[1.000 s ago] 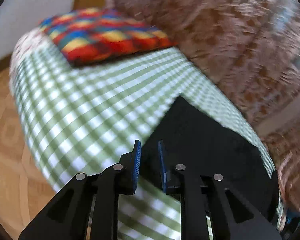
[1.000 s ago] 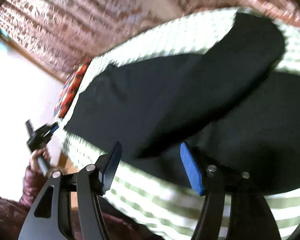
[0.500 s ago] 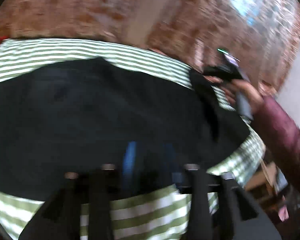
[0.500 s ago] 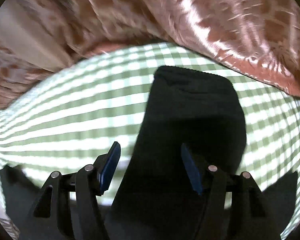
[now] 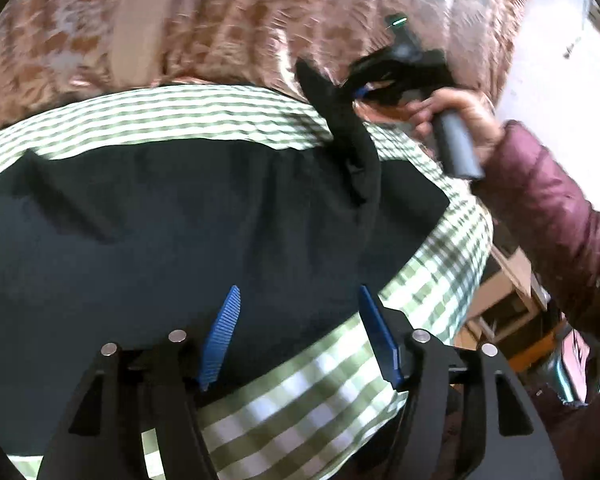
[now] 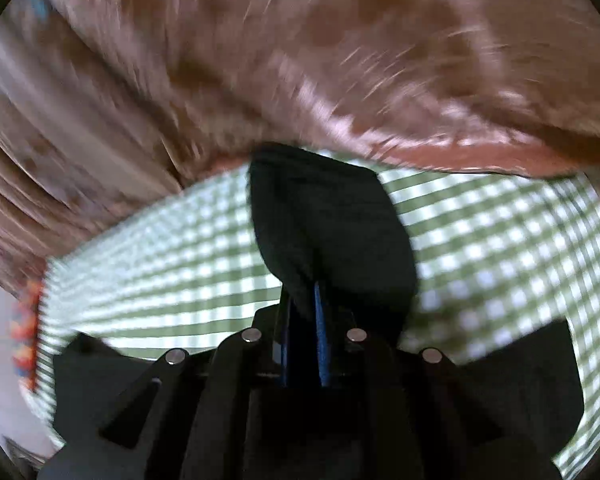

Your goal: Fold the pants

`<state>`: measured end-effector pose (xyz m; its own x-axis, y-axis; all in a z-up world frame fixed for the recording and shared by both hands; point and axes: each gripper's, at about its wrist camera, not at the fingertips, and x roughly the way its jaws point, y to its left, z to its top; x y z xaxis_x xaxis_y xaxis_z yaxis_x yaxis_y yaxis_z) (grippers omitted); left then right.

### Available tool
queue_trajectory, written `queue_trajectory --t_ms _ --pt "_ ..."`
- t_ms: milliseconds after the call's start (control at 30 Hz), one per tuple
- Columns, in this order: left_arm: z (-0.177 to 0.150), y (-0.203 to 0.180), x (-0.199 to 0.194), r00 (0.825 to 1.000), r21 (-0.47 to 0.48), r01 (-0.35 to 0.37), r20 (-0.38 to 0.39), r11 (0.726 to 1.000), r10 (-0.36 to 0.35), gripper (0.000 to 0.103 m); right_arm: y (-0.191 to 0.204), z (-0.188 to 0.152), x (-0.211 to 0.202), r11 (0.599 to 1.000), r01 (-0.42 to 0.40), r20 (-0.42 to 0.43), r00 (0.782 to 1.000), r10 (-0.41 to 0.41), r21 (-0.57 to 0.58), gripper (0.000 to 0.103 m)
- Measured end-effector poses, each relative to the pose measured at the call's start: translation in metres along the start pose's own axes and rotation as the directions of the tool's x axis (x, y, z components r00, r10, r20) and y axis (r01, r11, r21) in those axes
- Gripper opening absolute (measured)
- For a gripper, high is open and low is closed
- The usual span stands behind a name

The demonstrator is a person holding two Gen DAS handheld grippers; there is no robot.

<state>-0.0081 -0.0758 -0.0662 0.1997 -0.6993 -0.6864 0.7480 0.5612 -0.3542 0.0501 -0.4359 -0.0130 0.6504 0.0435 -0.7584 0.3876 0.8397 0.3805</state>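
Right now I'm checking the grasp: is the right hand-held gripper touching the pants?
Touching. In the right wrist view, the right hand-held gripper has its blue pads closed on a fold of the black pants, fabric pinched between them.

Pants (image 5: 180, 220) lie spread on the checked cloth (image 5: 300, 392), curtain (image 5: 220, 20) behind it. My left gripper (image 5: 300, 332) sits over their near edge; my right gripper (image 6: 304, 320), far right, lifts one end off the cloth. Cushion (image 6: 26, 320) at far left edge.
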Motion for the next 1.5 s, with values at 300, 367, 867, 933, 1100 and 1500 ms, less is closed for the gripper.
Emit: queue_trajectory --t_ms 300,367,867,933,1100,1500 --pt "-0.011 -0.022 0.04 0.995 0.068 -0.018 -0.094 0.998 0.024 0.061 -0.137 -0.084 -0.064 0.921 -0.124 0.094 0.991 0.096 0.37 0.008" --pt "-0.009 -0.019 0.042 0.994 0.065 -0.028 -0.1 0.998 0.034 0.06 -0.161 -0.105 -0.054 0.891 -0.141 0.086 0.99 0.115 0.432 0.007" --pt "0.004 0.007 0.056 0.993 -0.015 -0.058 -0.108 0.998 0.056 0.0 -0.202 -0.106 -0.037 0.832 -0.162 0.144 0.985 0.1 0.531 0.015" --pt "0.005 0.009 0.055 0.994 -0.022 -0.049 -0.101 0.999 0.046 0.0 -0.197 -0.098 -0.039 0.848 -0.138 0.133 0.988 0.081 0.512 0.009" --pt "0.007 0.009 0.042 0.997 -0.033 0.004 -0.073 0.999 -0.006 0.0 -0.179 -0.089 -0.076 0.889 -0.153 0.19 0.979 0.076 0.431 0.006" --pt "-0.007 0.004 0.04 0.992 -0.024 0.08 -0.099 0.996 -0.082 0.0 -0.213 -0.138 -0.066 0.854 -0.07 0.095 0.995 0.024 0.516 0.006"
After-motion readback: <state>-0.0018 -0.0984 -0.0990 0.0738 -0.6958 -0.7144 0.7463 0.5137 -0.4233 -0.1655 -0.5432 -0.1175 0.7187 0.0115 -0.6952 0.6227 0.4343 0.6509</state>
